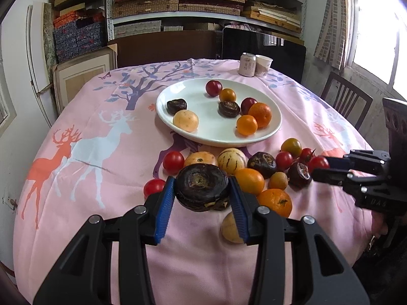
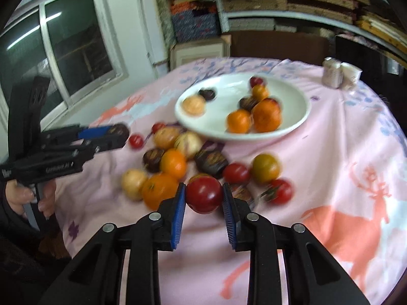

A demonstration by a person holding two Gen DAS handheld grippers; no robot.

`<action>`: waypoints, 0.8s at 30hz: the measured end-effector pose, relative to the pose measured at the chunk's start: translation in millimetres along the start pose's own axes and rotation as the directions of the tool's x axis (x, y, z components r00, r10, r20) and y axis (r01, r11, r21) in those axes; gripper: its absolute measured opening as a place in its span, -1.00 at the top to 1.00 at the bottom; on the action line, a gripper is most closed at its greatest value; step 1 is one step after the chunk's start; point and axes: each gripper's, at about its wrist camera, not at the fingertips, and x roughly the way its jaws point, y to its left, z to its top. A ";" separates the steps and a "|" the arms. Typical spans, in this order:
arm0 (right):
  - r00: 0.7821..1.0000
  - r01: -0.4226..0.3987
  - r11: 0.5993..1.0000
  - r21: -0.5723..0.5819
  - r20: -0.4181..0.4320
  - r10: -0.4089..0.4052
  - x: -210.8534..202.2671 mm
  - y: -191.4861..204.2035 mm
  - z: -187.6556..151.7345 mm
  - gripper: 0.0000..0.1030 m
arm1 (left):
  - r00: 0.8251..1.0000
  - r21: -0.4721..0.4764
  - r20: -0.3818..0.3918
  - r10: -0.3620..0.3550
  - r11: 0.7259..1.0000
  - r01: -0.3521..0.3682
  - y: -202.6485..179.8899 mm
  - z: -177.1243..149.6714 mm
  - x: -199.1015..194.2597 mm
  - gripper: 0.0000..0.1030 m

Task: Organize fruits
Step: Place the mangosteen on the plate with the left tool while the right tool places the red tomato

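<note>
Left gripper (image 1: 202, 195) clamps a dark water chestnut (image 1: 202, 186) between its blue pads, flat faces up and down, above the scattered fruits on a pink deer-print tablecloth (image 1: 84, 152). A white plate (image 1: 218, 137) of fruit sits beyond, shelves behind. Right wrist view, blurred: the right gripper (image 2: 204, 200) pinches a red tomato (image 2: 204, 194), jaws narrow, just before the pile (image 2: 178, 160); a window stands left.
</note>
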 end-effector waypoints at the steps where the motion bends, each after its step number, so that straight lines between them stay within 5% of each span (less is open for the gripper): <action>1: 1.000 0.013 1.000 0.026 0.028 -0.014 -6.3 -9.9 7.1 0.45 | 1.000 0.005 0.010 -0.007 1.000 0.007 -1.6 5.0 -1.0 0.19; 8: 0.988 0.046 0.988 0.146 0.140 -0.066 -18.7 -60.2 63.7 0.44 | 0.998 0.053 0.047 -0.040 0.998 0.038 -17.2 49.9 20.1 0.19; 16: 0.994 0.019 0.990 0.143 0.101 -0.034 58.1 -60.7 124.1 0.43 | 0.999 0.078 -0.031 -0.029 0.996 0.031 -34.6 80.6 89.3 0.18; 21: 0.996 0.005 0.987 0.163 0.084 -0.019 91.2 -56.4 131.0 0.12 | 0.999 0.044 -0.037 -0.013 0.999 0.015 -25.5 80.8 106.4 -0.28; 24: 0.996 0.003 0.987 0.162 0.092 -0.018 86.5 -54.3 125.7 0.11 | 1.000 0.032 -0.002 -0.013 0.999 0.013 -20.0 79.9 94.9 -0.34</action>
